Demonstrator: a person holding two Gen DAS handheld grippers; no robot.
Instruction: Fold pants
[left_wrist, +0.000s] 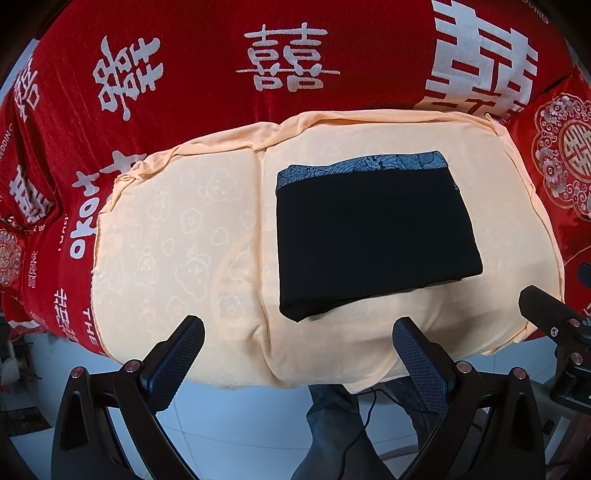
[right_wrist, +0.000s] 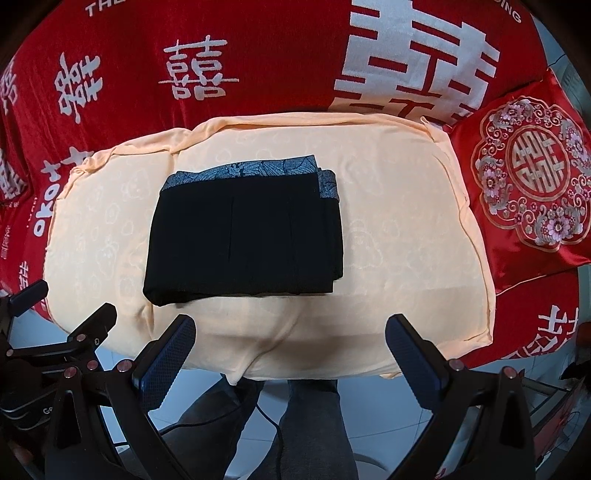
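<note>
Black pants (left_wrist: 373, 236) (right_wrist: 245, 240) lie folded into a compact rectangle on a peach blanket (left_wrist: 177, 229) (right_wrist: 399, 236), with a blue-grey patterned waistband along the far edge. My left gripper (left_wrist: 299, 336) hovers open near the blanket's front edge, just short of the pants, nothing between its fingers. My right gripper (right_wrist: 290, 332) is also open and empty, in front of the pants' near edge. In the left wrist view the right gripper's finger (left_wrist: 546, 314) shows at the right edge; in the right wrist view the left gripper (right_wrist: 62, 317) shows at the left.
The blanket rests on a red bedspread (left_wrist: 207, 48) (right_wrist: 280, 48) with white characters. A red embroidered cushion (right_wrist: 532, 184) (left_wrist: 565, 155) lies at the right. Below the bed edge are a pale tiled floor (left_wrist: 236, 421), a black cable and a person's legs (right_wrist: 314, 424).
</note>
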